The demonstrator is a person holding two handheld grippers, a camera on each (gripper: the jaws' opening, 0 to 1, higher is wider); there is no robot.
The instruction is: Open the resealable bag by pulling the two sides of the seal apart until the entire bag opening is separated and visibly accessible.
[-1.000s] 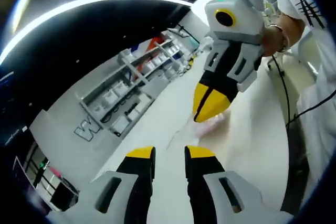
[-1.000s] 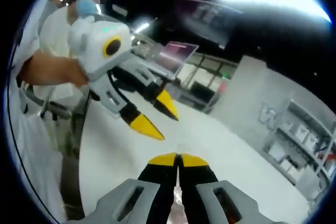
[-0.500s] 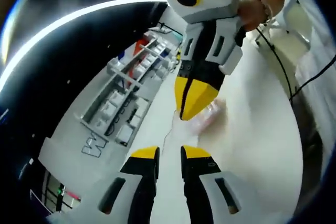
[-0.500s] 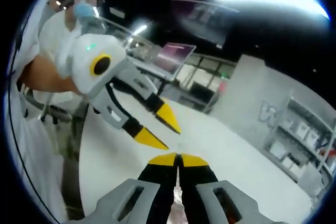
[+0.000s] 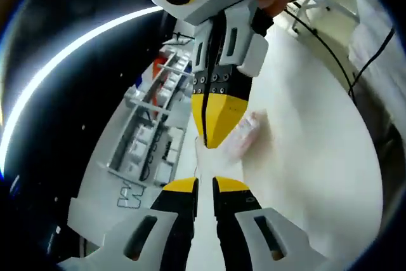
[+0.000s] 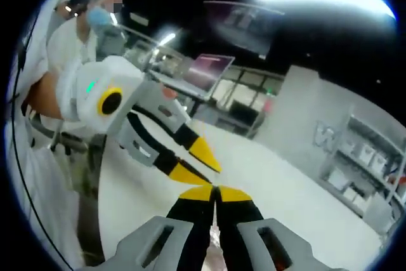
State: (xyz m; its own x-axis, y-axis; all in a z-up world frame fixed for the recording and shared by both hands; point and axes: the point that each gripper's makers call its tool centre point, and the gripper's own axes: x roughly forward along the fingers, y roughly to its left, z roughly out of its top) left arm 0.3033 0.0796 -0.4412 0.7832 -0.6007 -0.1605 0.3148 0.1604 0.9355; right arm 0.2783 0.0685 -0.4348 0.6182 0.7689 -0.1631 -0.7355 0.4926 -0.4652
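Observation:
A clear resealable bag [image 5: 248, 132] with pinkish contents hangs over the white table [image 5: 311, 176]. In the left gripper view, my right gripper [image 5: 216, 139] comes down from the top, with its yellow jaws pressed together on the bag's upper edge. My left gripper [image 5: 205, 186] rises just below it with a narrow gap between its jaws, and a thin edge of film runs towards that gap. In the right gripper view, my right gripper [image 6: 216, 190] is shut, with a sliver of bag [image 6: 214, 249] between its jaws. The left gripper [image 6: 200, 162] sits right at its tips, its fingers slightly apart.
Shelves with white bins [image 5: 152, 138] stand along the wall beyond the table. A laptop [image 6: 212, 71] sits on a far desk. A person in white clothes [image 6: 57, 49] holds the grippers, and a black cable [image 5: 330, 49] trails over the table's edge.
My left gripper's jaws have narrowed and it has moved up close under the right gripper's tips. The right gripper stays shut on the bag.

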